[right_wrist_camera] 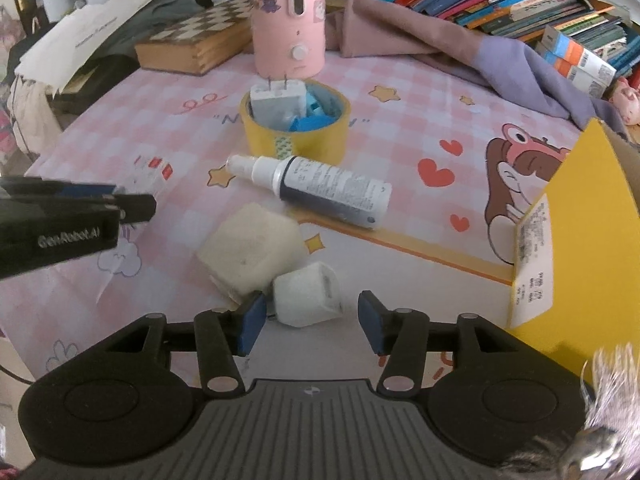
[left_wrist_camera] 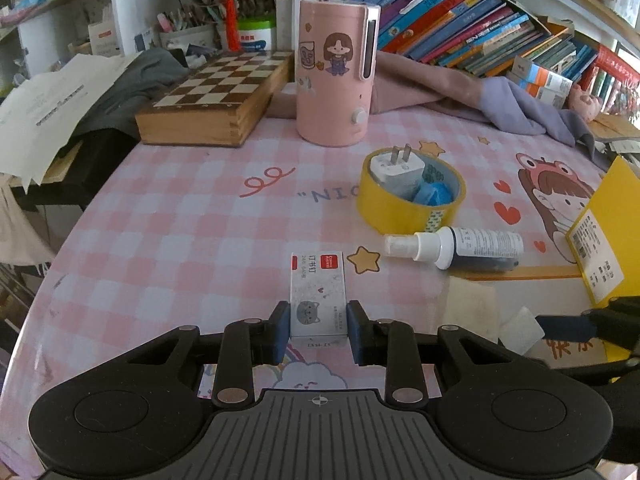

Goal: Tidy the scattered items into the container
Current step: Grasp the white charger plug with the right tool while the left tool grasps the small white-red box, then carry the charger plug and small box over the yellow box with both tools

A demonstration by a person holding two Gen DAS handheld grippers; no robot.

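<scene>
Two fingers flush against staple box.

Pink-white checked tablecloth; yellow tape roll; pink humidifier; brown-cream chessboard; yellow box; white-capped navy spray bottle.

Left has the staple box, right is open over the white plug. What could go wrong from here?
1. The left gripper pinches the staple box only at its near end; most of it sticks out forward, so it may pivot or slip in transit.
2. The white plug sits off-centre in the right gripper, against the left pad, and beside a white foam block; closing may skew it or nudge the block.
3. The yellow box stands close on the right; a swing could clip its wall.
</scene>
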